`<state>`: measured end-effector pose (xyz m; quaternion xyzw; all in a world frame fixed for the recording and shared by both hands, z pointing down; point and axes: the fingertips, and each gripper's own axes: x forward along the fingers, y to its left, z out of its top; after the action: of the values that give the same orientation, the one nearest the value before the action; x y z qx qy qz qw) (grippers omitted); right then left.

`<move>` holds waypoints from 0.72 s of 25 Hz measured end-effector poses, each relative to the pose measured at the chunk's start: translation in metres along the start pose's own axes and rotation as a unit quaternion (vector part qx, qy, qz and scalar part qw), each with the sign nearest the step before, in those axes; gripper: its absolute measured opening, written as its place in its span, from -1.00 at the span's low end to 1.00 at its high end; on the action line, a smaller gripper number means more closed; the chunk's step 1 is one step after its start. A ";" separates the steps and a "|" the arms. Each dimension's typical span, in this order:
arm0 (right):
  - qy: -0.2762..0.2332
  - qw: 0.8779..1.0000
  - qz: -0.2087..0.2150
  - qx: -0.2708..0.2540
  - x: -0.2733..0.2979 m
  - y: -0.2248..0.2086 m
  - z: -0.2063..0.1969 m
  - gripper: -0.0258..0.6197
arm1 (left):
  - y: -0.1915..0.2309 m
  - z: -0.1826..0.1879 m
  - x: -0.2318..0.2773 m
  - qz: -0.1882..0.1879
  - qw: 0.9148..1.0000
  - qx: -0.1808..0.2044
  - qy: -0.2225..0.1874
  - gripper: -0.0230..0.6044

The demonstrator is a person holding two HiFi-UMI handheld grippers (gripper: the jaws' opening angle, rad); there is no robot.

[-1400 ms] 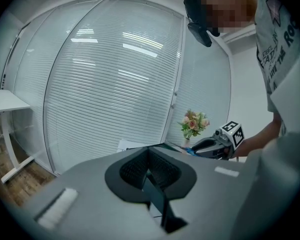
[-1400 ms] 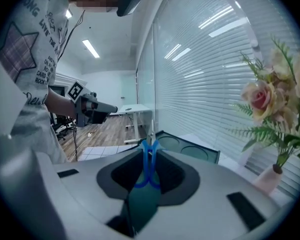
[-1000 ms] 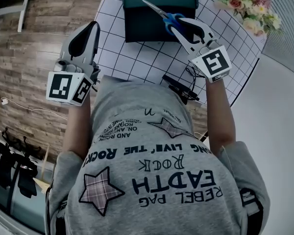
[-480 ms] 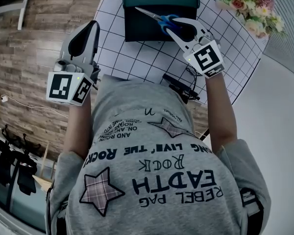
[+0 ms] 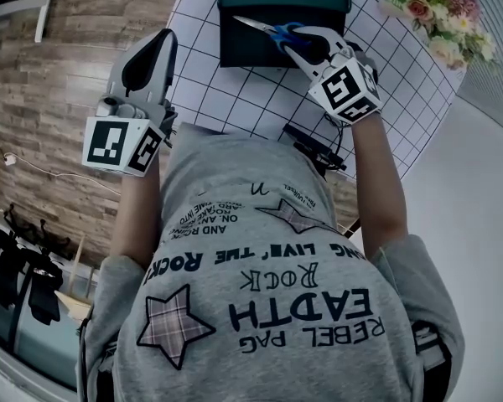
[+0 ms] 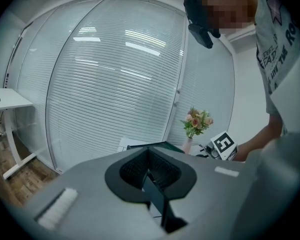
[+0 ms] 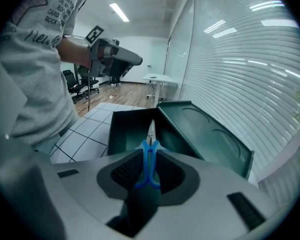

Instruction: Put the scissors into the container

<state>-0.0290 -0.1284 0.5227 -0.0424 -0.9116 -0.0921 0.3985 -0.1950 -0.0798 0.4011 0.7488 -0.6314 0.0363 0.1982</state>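
Note:
Blue-handled scissors (image 5: 277,30) are clamped by the handles in my right gripper (image 5: 306,42), which is shut on them. Their blades point left and hang over the open dark green container (image 5: 235,44) at the far side of the table. In the right gripper view the scissors (image 7: 151,151) stick out between the jaws, tip over the container's hollow (image 7: 127,129), beside its raised lid (image 7: 210,141). My left gripper (image 5: 151,53) is held off the table's left edge, jaws together with nothing in them. In the left gripper view its pads (image 6: 140,166) meet.
The round table (image 5: 235,99) has a white grid-lined top. A bunch of flowers (image 5: 440,19) stands at the back right. A black device with cables (image 5: 314,149) lies at the table's near edge. Wooden floor lies to the left.
My right gripper has carried the scissors a little left and farther back, over the container, and turned so the blades point more to the left. The left gripper has hardly moved.

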 end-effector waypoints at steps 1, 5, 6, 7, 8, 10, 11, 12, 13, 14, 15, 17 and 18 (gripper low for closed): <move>0.004 1.000 0.002 -0.002 0.002 0.001 -0.001 -0.63 | 0.000 0.000 0.000 0.000 1.000 0.000 0.000 -0.90; 0.015 1.000 0.009 -0.002 0.008 0.002 -0.001 -0.63 | 0.002 -0.001 -0.002 0.005 1.000 -0.001 0.001 -0.90; 0.017 1.000 0.011 -0.003 0.009 0.002 -0.001 -0.63 | 0.002 -0.001 -0.003 0.006 1.000 -0.001 0.000 -0.90; 0.020 1.000 0.013 -0.004 0.010 0.002 -0.002 -0.63 | 0.002 -0.001 -0.003 0.006 1.000 -0.002 0.000 -0.90; 0.022 1.000 0.015 -0.004 0.010 0.003 -0.002 -0.63 | 0.002 -0.001 -0.003 0.006 1.000 -0.003 0.000 -0.90; 0.026 1.000 0.017 -0.004 0.011 0.002 -0.003 -0.63 | 0.002 -0.002 -0.003 0.007 1.000 -0.004 0.001 -0.90; 0.029 0.999 0.017 -0.004 0.012 0.002 -0.003 -0.63 | 0.002 -0.002 -0.003 0.007 1.000 -0.004 0.001 -0.90; 0.034 0.999 0.018 -0.003 0.012 0.001 -0.004 -0.63 | 0.001 -0.002 -0.003 0.007 1.000 -0.004 0.001 -0.90; 0.040 0.999 0.018 -0.003 0.013 0.000 -0.005 -0.63 | 0.001 -0.001 -0.002 0.007 1.000 -0.004 0.002 -0.90; 0.046 0.999 0.019 -0.002 0.015 -0.001 -0.006 -0.63 | 0.001 -0.001 -0.002 0.006 1.000 -0.003 0.002 -0.90; 0.052 0.998 0.020 -0.002 0.016 -0.001 -0.007 -0.63 | 0.001 -0.002 -0.003 0.006 1.000 -0.002 0.003 -0.90; 0.059 0.998 0.024 -0.001 0.018 0.000 -0.008 -0.63 | 0.001 -0.002 -0.004 0.006 1.000 -0.004 0.004 -0.90; 0.062 0.998 0.025 0.000 0.020 0.000 -0.008 -0.63 | 0.002 -0.002 -0.005 0.006 1.000 -0.005 0.004 -0.90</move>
<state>-0.0367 -0.1299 0.5422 -0.0596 -0.8837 -0.0845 0.4564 -0.1977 -0.0748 0.4017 0.7438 -0.6352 0.0373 0.2044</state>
